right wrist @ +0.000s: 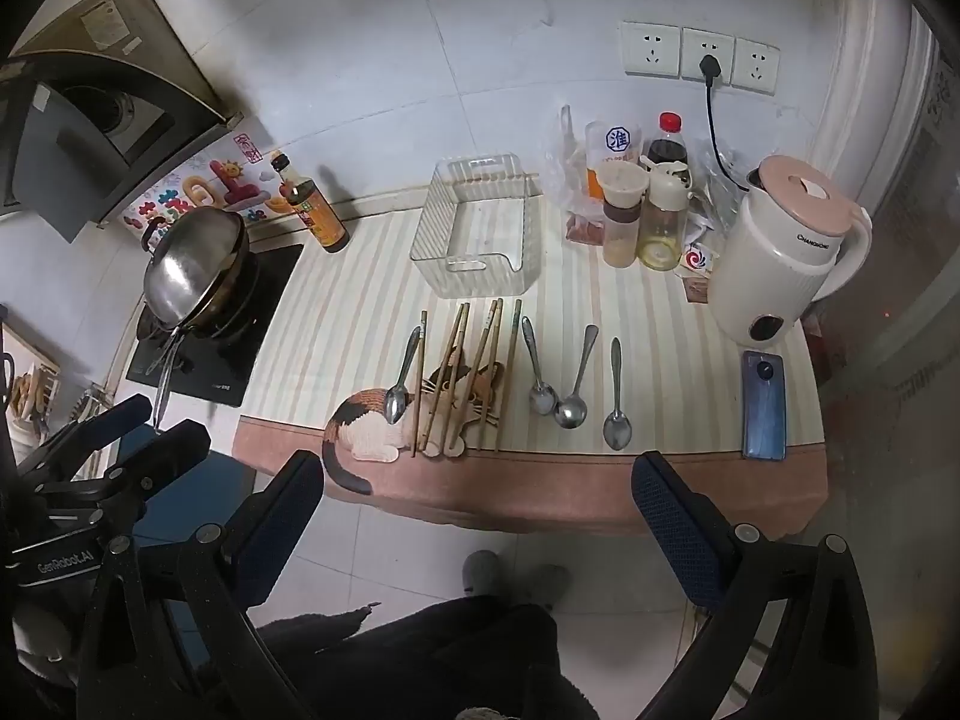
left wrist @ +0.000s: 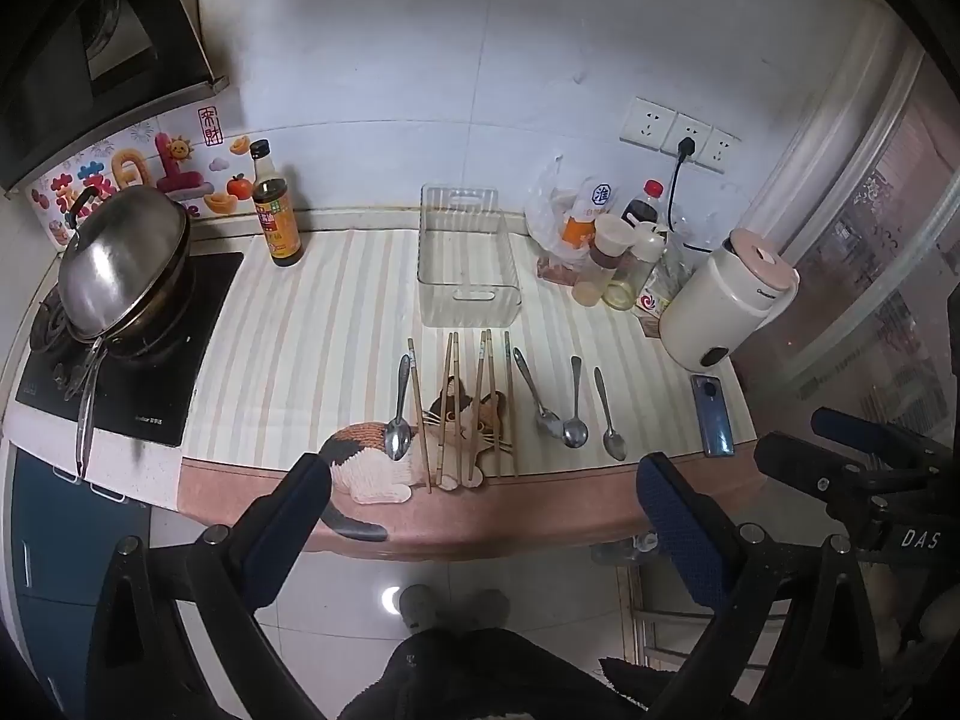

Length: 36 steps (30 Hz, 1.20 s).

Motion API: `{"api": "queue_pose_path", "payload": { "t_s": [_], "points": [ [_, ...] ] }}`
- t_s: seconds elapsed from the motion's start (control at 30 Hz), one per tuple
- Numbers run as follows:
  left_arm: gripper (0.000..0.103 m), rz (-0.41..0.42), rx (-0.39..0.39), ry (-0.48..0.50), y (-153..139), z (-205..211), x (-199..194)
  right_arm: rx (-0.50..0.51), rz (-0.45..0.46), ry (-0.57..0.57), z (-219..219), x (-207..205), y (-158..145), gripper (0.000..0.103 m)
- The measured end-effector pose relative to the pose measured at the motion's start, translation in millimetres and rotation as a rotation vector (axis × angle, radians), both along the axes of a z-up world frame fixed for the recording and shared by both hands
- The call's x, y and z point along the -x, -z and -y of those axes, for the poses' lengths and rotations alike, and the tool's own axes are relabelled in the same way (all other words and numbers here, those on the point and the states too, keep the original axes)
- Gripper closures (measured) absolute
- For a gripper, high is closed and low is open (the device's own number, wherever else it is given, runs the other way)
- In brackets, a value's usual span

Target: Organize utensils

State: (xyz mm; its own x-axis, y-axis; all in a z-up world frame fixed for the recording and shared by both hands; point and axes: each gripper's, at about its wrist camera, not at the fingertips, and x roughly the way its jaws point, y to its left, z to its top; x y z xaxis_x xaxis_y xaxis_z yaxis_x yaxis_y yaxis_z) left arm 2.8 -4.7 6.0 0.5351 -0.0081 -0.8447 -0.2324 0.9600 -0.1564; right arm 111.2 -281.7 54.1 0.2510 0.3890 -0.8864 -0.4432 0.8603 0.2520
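The spoons and chopsticks lay on the mat before the clear basket, seemingly empty; I held left gripper and right gripper wide open, empty, planning one spoon handle first

kettle: CHANGHONG | left tongs: GenRobot.AI | right tongs: DAS

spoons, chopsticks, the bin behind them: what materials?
Spoons: metal, likely polished stainless; bowls glint.
Chopsticks: look like wood or bamboo; matte tan, one with a darker greenish end.
Bin: clear ribbed plastic; the striped mat shows through it.
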Motion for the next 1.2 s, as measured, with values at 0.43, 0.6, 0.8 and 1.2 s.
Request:
{"api": "queue_pose_path", "payload": {
  "t_s": [0.43, 0.6, 0.8, 1.2],
  "points": [
    [0.0, 0.014, -0.01, -0.005, -5, 0, 10, -0.006, 0.002, -0.005, -4, -1, -10, 0.0],
    [0.0, 0.015, -0.01, -0.005, -5, 1, 10, -0.006, 0.005, -0.004, -3, 0, -10, 0.0],
    [0.0, 0.015, -0.011, 0.002, -7, 5, 9, -0.007, 0.007, -0.005, -1, 2, -11, 0.0],
    [0.0, 0.017, -0.012, 0.003, -7, 6, 8, -0.011, 0.007, -0.007, 1, 2, -10, 0.0]
  ]
}}
